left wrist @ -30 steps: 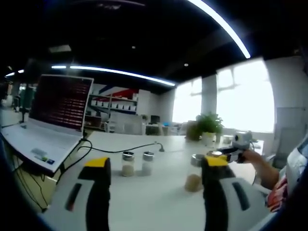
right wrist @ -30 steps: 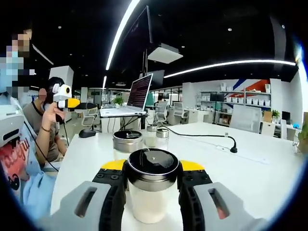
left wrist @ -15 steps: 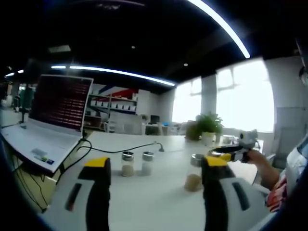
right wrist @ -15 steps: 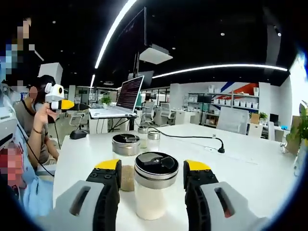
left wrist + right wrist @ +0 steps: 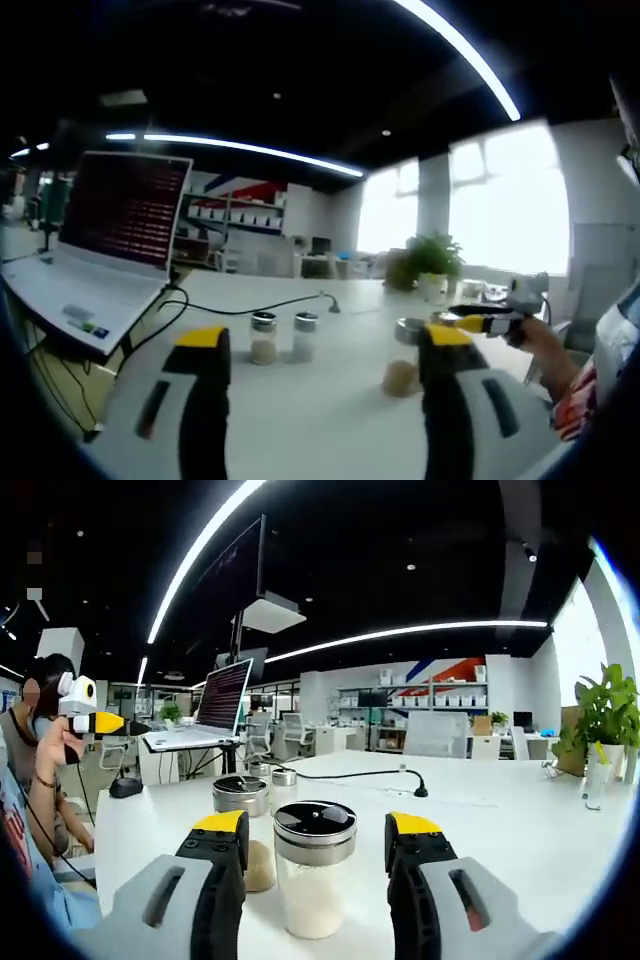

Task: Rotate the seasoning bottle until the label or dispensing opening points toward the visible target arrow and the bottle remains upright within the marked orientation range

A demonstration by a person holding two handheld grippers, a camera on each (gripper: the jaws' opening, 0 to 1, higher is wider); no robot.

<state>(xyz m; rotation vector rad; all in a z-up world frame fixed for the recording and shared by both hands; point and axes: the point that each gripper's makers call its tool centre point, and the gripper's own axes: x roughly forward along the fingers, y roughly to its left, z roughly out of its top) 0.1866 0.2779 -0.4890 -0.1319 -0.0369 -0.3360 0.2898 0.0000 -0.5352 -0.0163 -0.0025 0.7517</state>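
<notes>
The left gripper (image 5: 314, 345) has two broad light-grey jaws, each with a dark slot in its face, a black inner side and a yellow tip. The right gripper (image 5: 315, 830) is built the same way: grey jaws with dark slots, black inner pads and yellow tips. The person wears a light-blue sleeve (image 5: 612, 345) with a red print on the clothing below it.

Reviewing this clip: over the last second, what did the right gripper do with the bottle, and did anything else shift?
The right gripper let go of the seasoning bottle: a second ago its jaws were clamped on the bottle just under the lid, and now they stand open with gaps on both sides. The bottle stays upright on the table. The left gripper stayed open and idle, and the two small jars did not move.
</notes>
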